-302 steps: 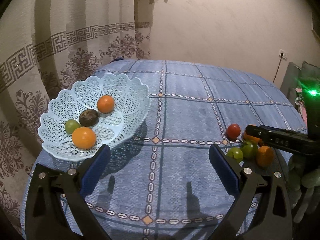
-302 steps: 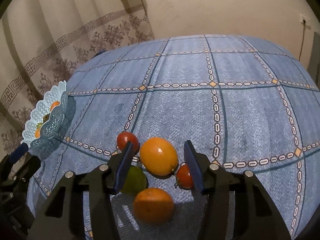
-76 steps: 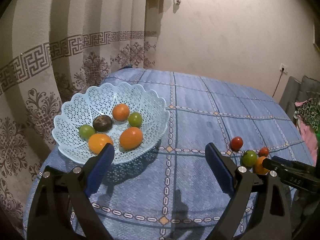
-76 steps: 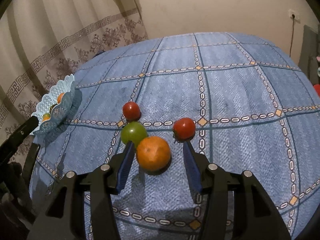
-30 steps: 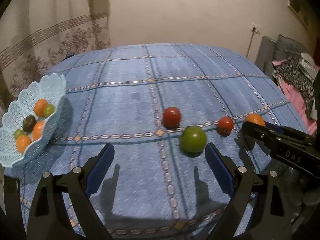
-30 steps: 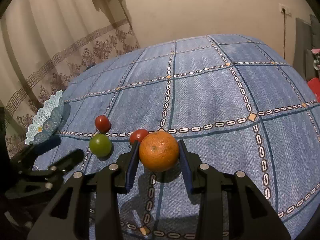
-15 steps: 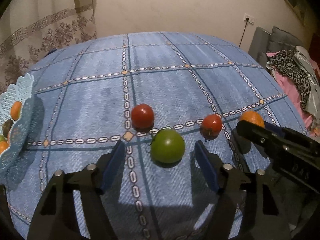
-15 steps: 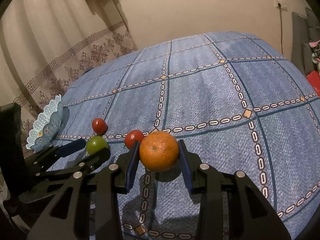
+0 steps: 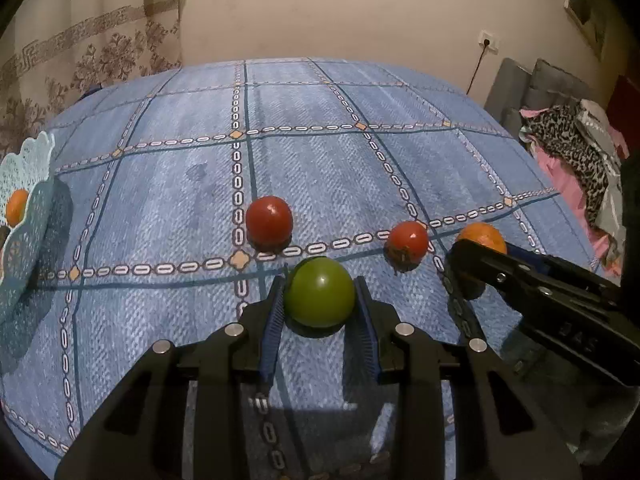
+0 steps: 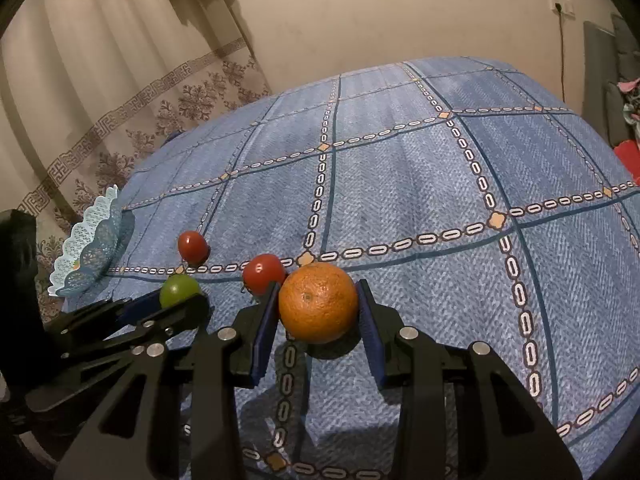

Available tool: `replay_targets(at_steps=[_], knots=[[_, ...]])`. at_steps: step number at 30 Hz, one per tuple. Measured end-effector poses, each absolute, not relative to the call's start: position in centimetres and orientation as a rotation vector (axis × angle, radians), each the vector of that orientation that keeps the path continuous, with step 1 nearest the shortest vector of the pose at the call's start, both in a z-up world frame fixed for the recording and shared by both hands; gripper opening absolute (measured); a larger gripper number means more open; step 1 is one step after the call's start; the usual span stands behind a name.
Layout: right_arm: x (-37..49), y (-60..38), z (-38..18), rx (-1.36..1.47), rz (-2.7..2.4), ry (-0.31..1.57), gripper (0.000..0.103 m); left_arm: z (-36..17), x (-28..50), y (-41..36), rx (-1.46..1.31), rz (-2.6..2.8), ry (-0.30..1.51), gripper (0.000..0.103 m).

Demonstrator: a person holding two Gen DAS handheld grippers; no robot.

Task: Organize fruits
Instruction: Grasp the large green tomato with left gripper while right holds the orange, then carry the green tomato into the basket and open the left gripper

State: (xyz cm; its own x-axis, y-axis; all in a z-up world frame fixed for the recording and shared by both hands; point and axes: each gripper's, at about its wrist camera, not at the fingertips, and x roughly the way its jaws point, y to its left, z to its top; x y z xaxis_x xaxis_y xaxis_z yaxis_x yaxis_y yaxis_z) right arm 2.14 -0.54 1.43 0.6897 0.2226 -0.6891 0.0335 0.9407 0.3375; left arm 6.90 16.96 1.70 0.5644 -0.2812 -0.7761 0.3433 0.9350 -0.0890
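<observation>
- Left gripper (image 9: 320,300): both blue pads pressed against the sides of the green fruit (image 9: 320,298), which sits low over the blue checked tablecloth (image 9: 340,168)
- Right gripper (image 10: 318,304): pinching the orange (image 10: 318,302) between its pads, just above the cloth
- Red tomato (image 9: 269,218): on the cloth just ahead and left of the left gripper
- Second red tomato (image 9: 408,240): ahead and right of the left gripper, between the two grippers
- Pale blue lattice basket (image 9: 28,184): far left of both grippers, at the table edge, holding an orange fruit (image 9: 17,207)
</observation>
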Motion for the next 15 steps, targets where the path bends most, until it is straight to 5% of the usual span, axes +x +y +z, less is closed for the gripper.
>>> replay_targets(at_steps=[15], knots=[[2.4, -0.6, 1.0, 0.335, 0.101, 0.813, 0.038, 3.5, 5.5, 19.6, 0.04, -0.299, 0.847, 0.035]])
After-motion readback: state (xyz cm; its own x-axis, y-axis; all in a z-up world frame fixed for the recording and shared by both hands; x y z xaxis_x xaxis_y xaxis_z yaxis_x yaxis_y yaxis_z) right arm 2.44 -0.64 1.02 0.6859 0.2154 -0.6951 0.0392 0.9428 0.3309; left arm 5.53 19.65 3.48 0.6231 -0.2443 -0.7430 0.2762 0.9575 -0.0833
